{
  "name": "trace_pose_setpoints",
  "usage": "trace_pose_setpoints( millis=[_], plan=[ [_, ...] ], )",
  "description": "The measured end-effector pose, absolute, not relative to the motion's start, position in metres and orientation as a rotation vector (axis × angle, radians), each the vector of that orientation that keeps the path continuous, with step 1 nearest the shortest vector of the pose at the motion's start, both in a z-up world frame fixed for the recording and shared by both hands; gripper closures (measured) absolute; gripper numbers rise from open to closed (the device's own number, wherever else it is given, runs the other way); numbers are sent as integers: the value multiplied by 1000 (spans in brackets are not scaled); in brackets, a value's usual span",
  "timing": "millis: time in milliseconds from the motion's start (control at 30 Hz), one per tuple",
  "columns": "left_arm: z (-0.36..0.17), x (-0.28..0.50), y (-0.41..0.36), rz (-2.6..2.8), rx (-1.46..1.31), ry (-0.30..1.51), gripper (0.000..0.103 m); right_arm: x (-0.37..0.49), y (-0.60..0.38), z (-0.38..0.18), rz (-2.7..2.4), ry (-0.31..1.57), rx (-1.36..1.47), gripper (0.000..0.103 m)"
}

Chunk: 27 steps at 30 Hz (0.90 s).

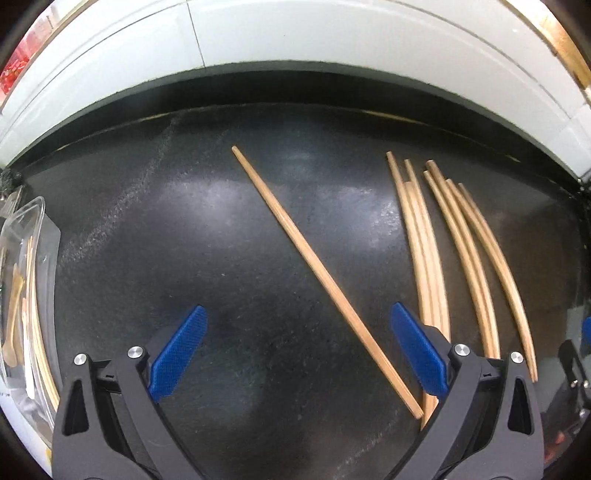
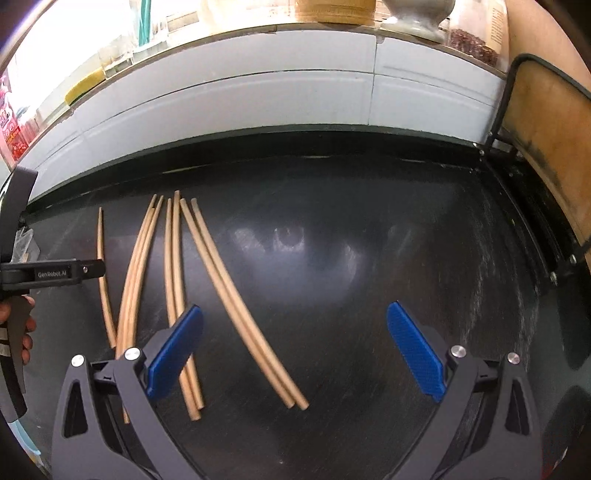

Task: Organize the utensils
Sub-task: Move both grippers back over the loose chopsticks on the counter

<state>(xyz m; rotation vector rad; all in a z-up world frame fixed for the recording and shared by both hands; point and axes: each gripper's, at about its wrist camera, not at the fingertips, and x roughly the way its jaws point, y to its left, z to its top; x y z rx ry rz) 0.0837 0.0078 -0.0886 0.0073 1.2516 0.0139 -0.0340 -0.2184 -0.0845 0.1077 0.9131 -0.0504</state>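
Where the left wrist camera looked down, the left hand-held gripper (image 1: 295, 350) hung wide apart over the dark worktop (image 1: 221, 240), gripping nothing. A single chopstick (image 1: 325, 277) lay diagonally between its blue pads (image 1: 177, 354), thin end toward the worktop's back edge, thick end close by the right pad. A group of chopsticks (image 1: 454, 258) lay side by side toward the worktop's right edge, roughly parallel, tips pointing to the back edge. At the left edge sat a clear plastic container (image 1: 22, 258) with wooden utensils inside; which kinds, unclear. White tiled wall (image 1: 295, 33) behind.

In the right wrist view, the right hand-held gripper (image 2: 295, 350) was likewise wide apart and held nothing. Chopsticks on the worktop (image 2: 369, 277): one pair (image 2: 240, 306) lay between the fingers, nearer the left one; another pair (image 2: 176, 280) ran under the left pad (image 2: 175, 354). More lay toward the left edge, one single stick (image 2: 103, 280) apart from the rest. The other gripper's black body (image 2: 51, 273) showed at the left margin.
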Motion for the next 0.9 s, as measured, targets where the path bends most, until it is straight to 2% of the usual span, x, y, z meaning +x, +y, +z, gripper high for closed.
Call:
trace_pose_setpoints(
  millis=[567, 900],
  plan=[
    [-104, 87, 24, 99, -44, 1275, 6, 16, -200, -119, 12, 980, -109, 7],
    [-101, 73, 44, 134, -66, 1250, 6, 25, -195, -118, 72, 1001, -156, 7]
  ],
)
